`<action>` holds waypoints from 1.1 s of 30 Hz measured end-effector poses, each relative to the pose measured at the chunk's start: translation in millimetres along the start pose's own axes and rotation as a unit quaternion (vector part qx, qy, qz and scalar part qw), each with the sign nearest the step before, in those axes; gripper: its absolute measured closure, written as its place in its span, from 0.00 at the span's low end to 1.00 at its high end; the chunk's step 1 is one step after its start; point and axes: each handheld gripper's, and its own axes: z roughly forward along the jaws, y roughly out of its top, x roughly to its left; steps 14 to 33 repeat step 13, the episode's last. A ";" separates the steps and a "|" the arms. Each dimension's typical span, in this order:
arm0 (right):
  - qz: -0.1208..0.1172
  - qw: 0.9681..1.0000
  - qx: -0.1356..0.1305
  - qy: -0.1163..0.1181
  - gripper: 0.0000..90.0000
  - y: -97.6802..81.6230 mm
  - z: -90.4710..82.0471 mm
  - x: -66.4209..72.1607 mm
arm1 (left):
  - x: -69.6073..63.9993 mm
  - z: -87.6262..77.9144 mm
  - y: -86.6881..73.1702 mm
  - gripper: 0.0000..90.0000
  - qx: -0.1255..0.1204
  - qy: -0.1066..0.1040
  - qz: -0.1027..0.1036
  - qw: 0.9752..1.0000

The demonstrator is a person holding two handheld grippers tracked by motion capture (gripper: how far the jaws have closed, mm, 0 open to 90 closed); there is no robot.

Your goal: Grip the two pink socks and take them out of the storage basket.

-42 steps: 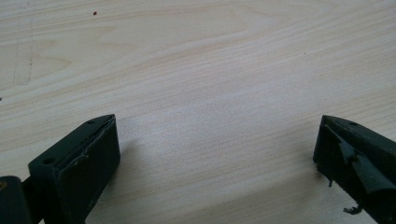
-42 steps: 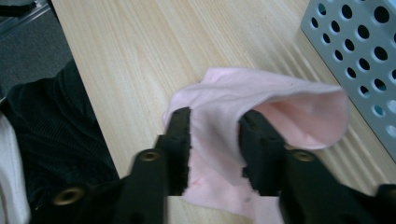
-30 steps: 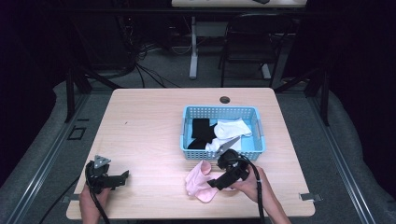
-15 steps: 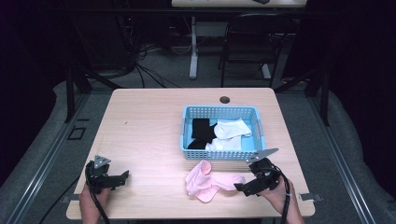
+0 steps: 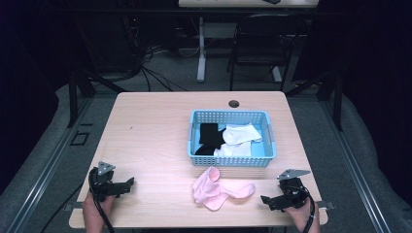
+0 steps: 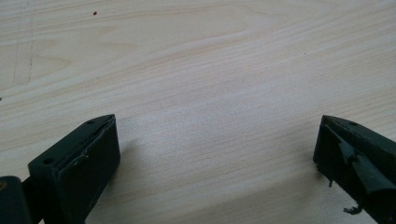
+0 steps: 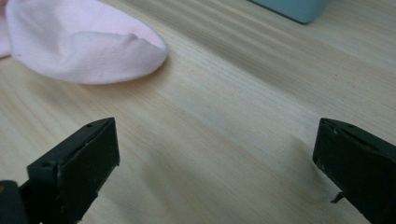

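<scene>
2 pink socks [image 5: 221,190], 1 blue basket [image 5: 231,161], 1 black sock [image 5: 209,138], 2 white socks [image 5: 240,134], 2 tongs, 1 table [image 5: 150,136]

Right gripper [image 5: 270,200] moved off the pink sock [image 5: 221,190] to the desk's [image 5: 155,131] near right corner; jaws have just been opening, nothing between them. Sock now lies released, spread flatter before the basket [image 5: 231,161].

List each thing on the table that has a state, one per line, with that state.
Pink cloth sock: crumpled, lying loose on the table, apart from both grippers.
Blue plastic basket: upright, holding black and white socks.
Left gripper: open, nothing between its jaws.
Right gripper: jaws just opened, nothing between them.
</scene>
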 end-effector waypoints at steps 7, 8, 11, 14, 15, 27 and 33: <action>0.012 0.999 -0.027 -0.031 0.00 -9.0 3.0 -6.7 | 0.0 0.0 0.0 0.01 0.000 0.000 0.000 1.000; 0.010 0.999 -0.029 -0.039 0.00 -9.3 4.1 -6.3 | 0.0 0.0 0.0 0.01 0.000 0.000 0.000 1.000; -0.006 0.998 -0.031 -0.063 0.00 -10.6 7.4 -3.7 | 0.0 0.0 0.0 0.01 0.000 0.000 0.000 1.000; -0.006 0.997 -0.042 -0.064 0.00 -12.3 8.3 -4.2 | -0.1 0.0 0.0 0.01 0.000 0.000 0.000 1.000; -0.006 0.997 -0.042 -0.064 0.00 -12.3 8.3 -4.2 | -0.1 0.0 0.0 0.01 0.000 0.000 0.000 1.000; -0.006 0.997 -0.042 -0.064 0.00 -12.3 8.3 -4.2 | -0.1 0.0 0.0 0.01 0.000 0.000 0.000 1.000; -0.006 0.997 -0.042 -0.064 0.00 -12.3 8.3 -4.2 | -0.1 0.0 0.0 0.01 0.000 0.000 0.000 1.000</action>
